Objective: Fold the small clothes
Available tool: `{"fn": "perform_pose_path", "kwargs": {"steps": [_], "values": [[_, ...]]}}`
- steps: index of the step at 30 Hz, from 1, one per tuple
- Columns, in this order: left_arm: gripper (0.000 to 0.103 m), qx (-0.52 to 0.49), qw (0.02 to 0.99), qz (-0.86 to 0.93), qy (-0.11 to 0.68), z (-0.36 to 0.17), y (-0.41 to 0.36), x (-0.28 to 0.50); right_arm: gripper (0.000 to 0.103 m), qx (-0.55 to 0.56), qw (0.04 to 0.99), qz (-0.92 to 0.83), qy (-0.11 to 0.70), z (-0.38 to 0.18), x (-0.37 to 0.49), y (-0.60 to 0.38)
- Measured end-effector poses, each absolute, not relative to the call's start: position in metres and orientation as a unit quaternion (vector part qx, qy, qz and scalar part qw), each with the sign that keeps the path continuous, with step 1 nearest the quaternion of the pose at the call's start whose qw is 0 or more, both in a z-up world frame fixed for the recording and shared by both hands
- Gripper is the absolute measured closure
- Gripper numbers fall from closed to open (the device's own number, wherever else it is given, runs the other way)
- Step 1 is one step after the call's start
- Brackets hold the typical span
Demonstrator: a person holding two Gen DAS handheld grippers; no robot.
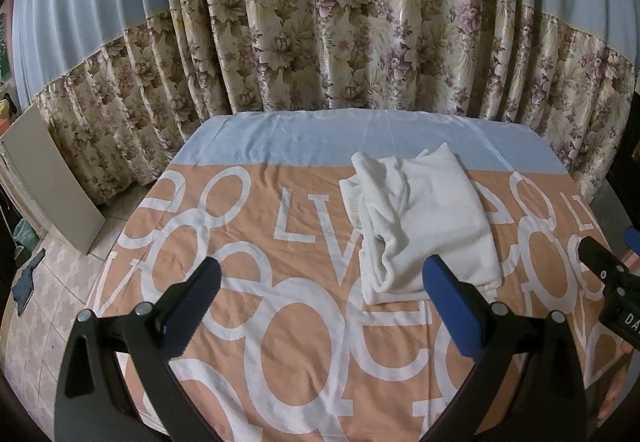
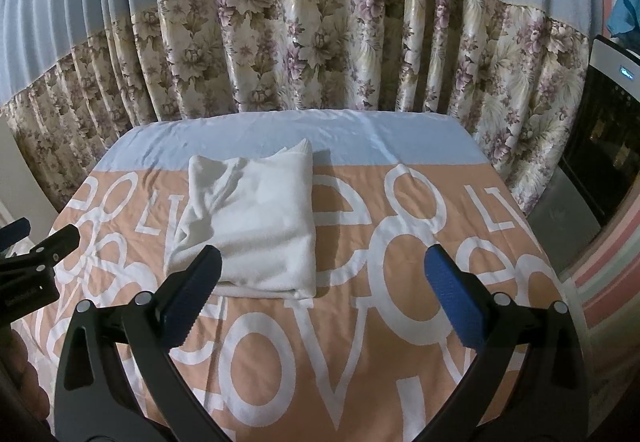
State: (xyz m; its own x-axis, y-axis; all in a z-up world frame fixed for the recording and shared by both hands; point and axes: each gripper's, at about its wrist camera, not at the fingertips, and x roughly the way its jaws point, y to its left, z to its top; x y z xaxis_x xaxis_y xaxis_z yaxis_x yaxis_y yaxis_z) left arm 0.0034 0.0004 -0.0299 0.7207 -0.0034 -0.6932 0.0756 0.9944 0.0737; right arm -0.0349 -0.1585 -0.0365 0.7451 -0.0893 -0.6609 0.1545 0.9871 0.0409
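A white garment (image 1: 424, 222) lies folded in a compact bundle on the table, with bunched folds along its left side. It also shows in the right wrist view (image 2: 256, 222). My left gripper (image 1: 324, 274) is open and empty, hovering above the table just near of the garment's near left corner. My right gripper (image 2: 320, 270) is open and empty, near of the garment's near right corner. The right gripper shows at the right edge of the left wrist view (image 1: 608, 266). The left gripper shows at the left edge of the right wrist view (image 2: 36, 254).
The table is covered by an orange cloth with big white letters (image 1: 280, 322) and a pale blue band at the far end (image 1: 320, 138). A blue and floral curtain (image 1: 320, 42) hangs behind. A tiled floor and a leaning board (image 1: 52, 178) lie left; a dark appliance (image 2: 608, 130) stands right.
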Motion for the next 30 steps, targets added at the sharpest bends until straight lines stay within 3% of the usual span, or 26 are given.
{"fn": "perform_pose_path", "kwargs": {"steps": [30], "values": [[0.002, 0.045, 0.932, -0.022, 0.358, -0.018, -0.005, 0.004, 0.003, 0.043, 0.939, -0.061, 0.336, -0.024, -0.035, -0.158]]}}
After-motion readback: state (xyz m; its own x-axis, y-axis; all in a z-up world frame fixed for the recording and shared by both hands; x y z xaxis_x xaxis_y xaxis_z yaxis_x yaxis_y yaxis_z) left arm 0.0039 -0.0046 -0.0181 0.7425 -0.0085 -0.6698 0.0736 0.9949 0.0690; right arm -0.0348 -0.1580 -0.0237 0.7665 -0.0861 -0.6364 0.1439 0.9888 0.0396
